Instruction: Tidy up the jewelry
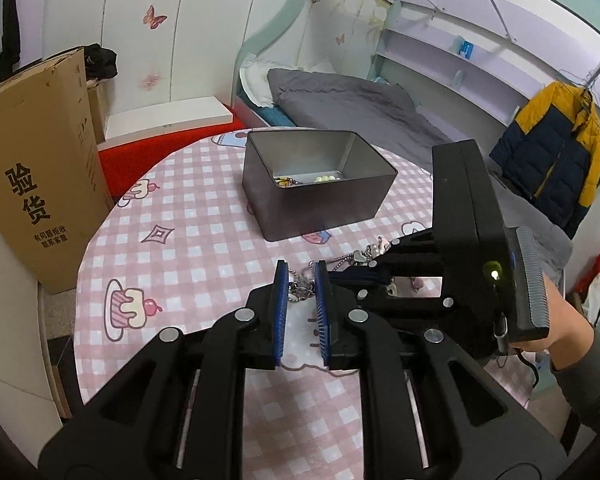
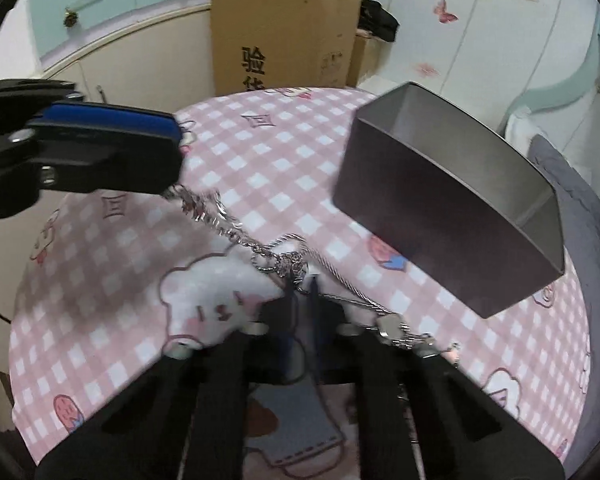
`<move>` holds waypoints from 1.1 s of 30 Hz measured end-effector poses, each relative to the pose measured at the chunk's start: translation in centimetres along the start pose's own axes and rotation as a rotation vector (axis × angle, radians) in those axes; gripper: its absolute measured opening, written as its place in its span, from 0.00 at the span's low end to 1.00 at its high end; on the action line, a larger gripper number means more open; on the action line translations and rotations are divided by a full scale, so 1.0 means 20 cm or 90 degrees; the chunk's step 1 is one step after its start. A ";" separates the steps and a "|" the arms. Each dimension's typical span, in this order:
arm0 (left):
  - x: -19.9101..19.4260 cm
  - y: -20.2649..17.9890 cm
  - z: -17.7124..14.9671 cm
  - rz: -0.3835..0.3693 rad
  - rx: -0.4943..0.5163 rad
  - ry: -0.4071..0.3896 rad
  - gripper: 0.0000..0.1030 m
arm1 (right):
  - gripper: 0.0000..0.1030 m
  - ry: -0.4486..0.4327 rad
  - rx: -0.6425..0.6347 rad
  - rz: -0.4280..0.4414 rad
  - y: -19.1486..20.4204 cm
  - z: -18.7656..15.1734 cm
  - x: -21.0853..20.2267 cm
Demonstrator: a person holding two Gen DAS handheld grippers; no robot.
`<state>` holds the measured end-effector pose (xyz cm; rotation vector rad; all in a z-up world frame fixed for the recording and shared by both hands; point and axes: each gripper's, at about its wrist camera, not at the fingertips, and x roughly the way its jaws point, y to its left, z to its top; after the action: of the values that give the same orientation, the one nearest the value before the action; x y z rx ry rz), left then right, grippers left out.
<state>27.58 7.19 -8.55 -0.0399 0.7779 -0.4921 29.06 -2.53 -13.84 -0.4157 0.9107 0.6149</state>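
I'm seeing a silver chain [image 2: 236, 236] stretching diagonally across mid-frame. A grey open tin [image 2: 452, 200] is sitting upper right, upright.

Beads [image 1: 325, 178], apparently, inside tin [image 1: 380, 190]
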 end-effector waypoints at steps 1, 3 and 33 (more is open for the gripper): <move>0.00 0.00 0.01 0.000 -0.001 0.000 0.13 | 0.01 -0.001 0.005 0.002 0.00 0.00 0.00; -0.01 -0.01 0.02 0.003 -0.004 -0.004 0.13 | 0.01 -0.022 0.020 -0.005 -0.03 0.00 -0.04; -0.06 -0.13 0.31 -0.047 -0.020 -0.065 0.13 | 0.01 -0.262 0.055 -0.139 -0.21 0.25 -0.91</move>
<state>29.99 4.59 -2.73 -0.1228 0.6865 -0.5431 26.33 -8.50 4.23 -0.2907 0.4885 0.4372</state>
